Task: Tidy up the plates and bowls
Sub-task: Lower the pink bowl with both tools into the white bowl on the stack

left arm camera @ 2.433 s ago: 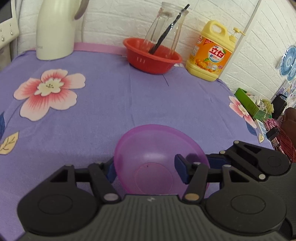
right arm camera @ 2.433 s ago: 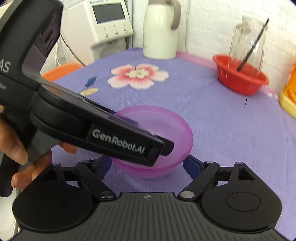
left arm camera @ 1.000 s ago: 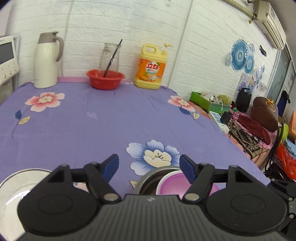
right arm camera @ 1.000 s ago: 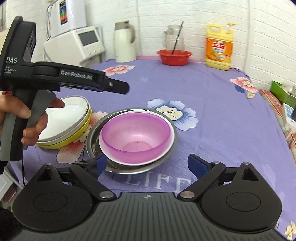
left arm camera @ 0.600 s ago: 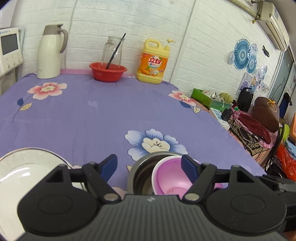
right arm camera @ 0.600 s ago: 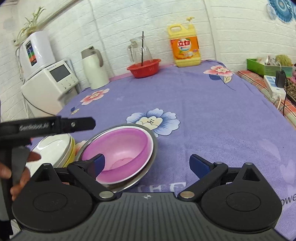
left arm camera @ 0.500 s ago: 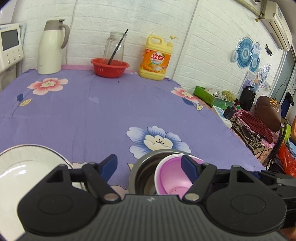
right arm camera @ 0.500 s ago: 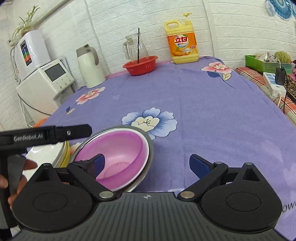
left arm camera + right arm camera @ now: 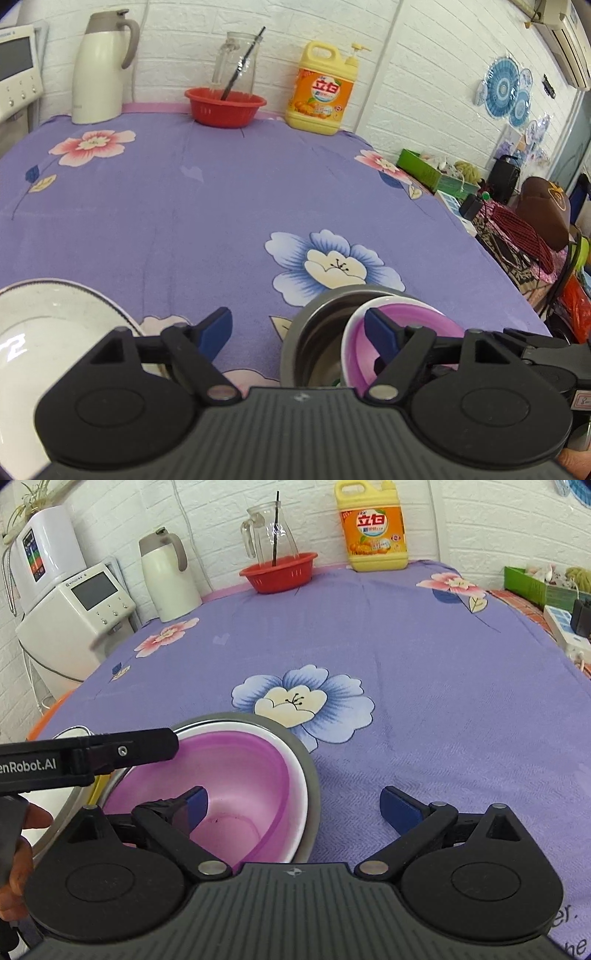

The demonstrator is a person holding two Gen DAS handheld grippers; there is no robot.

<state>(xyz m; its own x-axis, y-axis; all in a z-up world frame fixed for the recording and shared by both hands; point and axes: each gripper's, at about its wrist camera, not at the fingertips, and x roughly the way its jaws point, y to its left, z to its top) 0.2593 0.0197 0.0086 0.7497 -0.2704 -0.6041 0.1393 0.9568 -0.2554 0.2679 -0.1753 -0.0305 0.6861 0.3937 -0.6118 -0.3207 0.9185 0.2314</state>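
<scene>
A pink bowl (image 9: 240,775) sits nested in a white bowl inside a steel bowl (image 9: 308,771) near the table's front edge. It also shows in the left wrist view (image 9: 413,317), with the steel bowl (image 9: 314,332) around it. My right gripper (image 9: 293,806) is open and straddles the stack's right rim, its left finger inside the pink bowl. My left gripper (image 9: 299,332) is open and empty, between the bowl stack and a white plate (image 9: 48,325) at the lower left. The left gripper's body (image 9: 85,757) shows above the stack in the right wrist view.
At the back of the purple flowered tablecloth (image 9: 221,192) stand a white kettle (image 9: 99,70), a red basket (image 9: 225,107) holding a glass jug, and a yellow detergent bottle (image 9: 321,92). A white appliance (image 9: 74,602) stands off the table's left. Clutter lies beyond the right edge.
The pink bowl was put into the stacked bowls and let go. Both grippers then drew back, and the right gripper has moved down over the stack's right rim.
</scene>
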